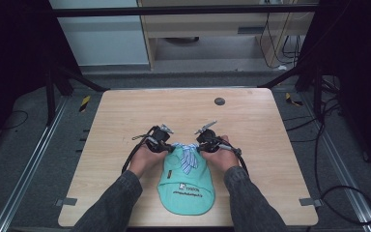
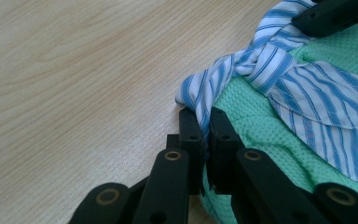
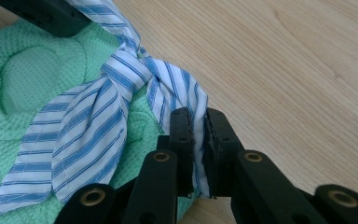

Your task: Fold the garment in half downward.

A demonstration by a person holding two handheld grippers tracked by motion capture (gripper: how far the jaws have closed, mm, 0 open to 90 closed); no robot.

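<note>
Both jaws clamp the blue-and-white striped cloth tie (image 1: 187,155) on the mint-green waffle-knit garment (image 1: 186,186) near the wooden table's (image 1: 125,116) front edge; left gripper (image 2: 204,122) view: striped collar pinched; right gripper (image 3: 198,122) view: likewise, beside the knot

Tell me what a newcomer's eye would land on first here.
First, the mint-green garment lying flat at the near edge of the wooden table, with a blue-and-white striped tie knotted at its far end. Next, the left gripper and right gripper, each shut on one side of the striped collar band beside that knot.
</note>
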